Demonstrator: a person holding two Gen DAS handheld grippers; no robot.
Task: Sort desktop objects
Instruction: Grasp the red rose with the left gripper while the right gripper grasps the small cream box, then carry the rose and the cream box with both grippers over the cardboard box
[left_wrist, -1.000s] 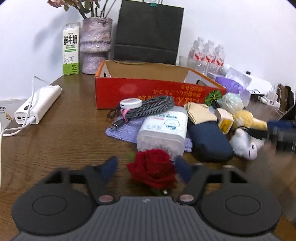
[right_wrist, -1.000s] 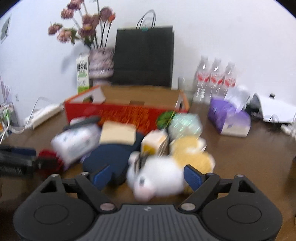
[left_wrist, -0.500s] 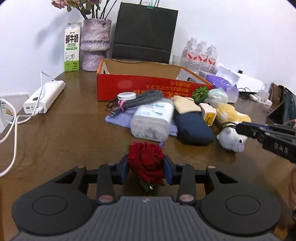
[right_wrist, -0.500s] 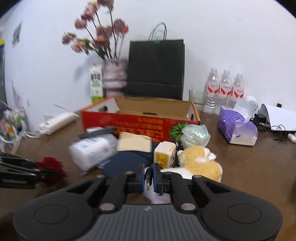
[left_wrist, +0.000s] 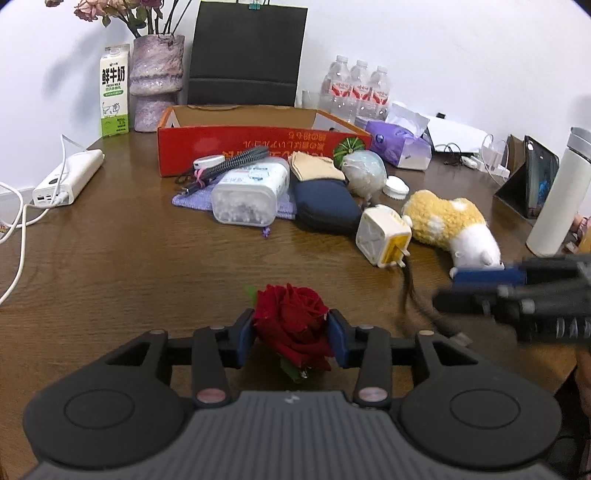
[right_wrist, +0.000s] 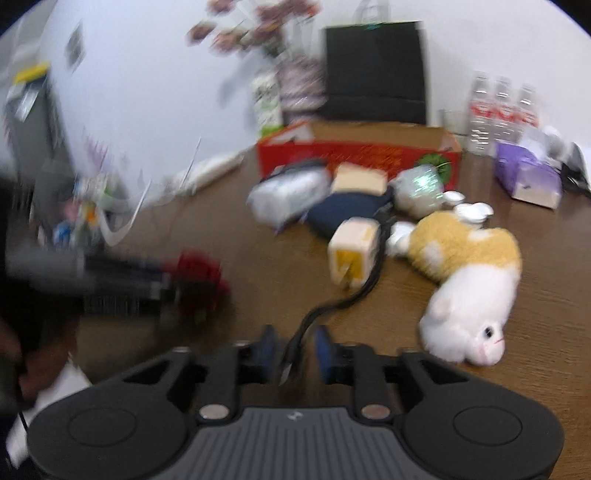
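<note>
Both grippers were busy: left gripper (left_wrist: 291, 338) fingers pinched the red rose (left_wrist: 291, 325) near the desk's (left_wrist: 122, 266) front edge; right gripper (right_wrist: 293, 352) fingers, just opening, straddled the charger cable (right_wrist: 332, 306) untouched. Lifting gently would spare petals.

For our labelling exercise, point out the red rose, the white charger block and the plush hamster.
red rose (left_wrist: 290, 317), left wrist view, on the middle of the bloom.
white charger block (left_wrist: 382, 234), left wrist view, on its ribbed white face.
plush hamster (right_wrist: 467, 266), right wrist view, on its yellow back.
</note>
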